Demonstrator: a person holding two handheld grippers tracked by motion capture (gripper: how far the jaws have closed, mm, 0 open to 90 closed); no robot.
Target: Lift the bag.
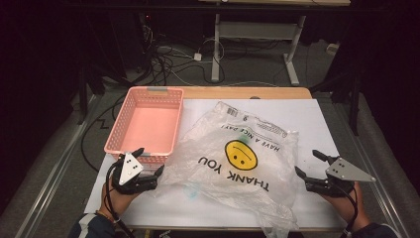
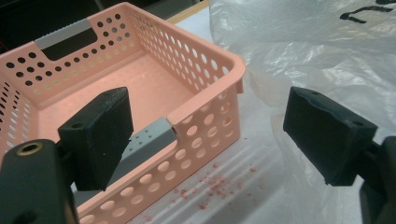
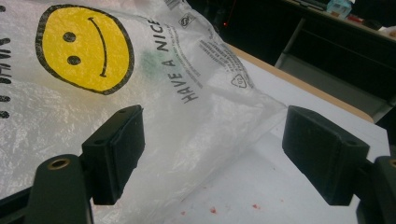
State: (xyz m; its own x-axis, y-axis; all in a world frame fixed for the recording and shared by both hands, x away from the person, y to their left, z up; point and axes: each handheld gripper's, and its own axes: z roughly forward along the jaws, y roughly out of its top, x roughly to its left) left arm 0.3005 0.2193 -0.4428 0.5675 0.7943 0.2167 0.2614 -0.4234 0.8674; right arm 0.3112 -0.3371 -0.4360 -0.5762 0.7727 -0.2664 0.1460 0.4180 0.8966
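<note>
Looking at the high view, the plastic bag [image 1: 233,163] is spread flat and crumpled across the middle of the white sheet [image 1: 307,116] on the table, smiley face and "THANK YOU" print facing up, its left edge lying just beside the pink basket [image 1: 119,130] and maybe brushing it. Both grippers are parked one on each side of it, which to me looks like a setup for a two-handed grab, one edge per hand, since a floppy bag like that won't lift cleanly from one point. The left gripper [image 1: 150,161] sits at the basket's near corner with its jaws spread wide and nothing between them; in the left gripper view one pad [image 2: 100,135] sits over the basket's rim and the other [image 2: 327,133] over the bag's edge, so it's straddling the gap between them. The right gripper [image 1: 306,162] is the same deal, jaws wide apart and empty, sitting by the bag's right edge with that edge running between its pads [image 3: 116,149]. The basket is empty, so my guess is that's where the bag goes. There are also a few reddish crumbs [image 2: 205,191] on the sheet.
</note>
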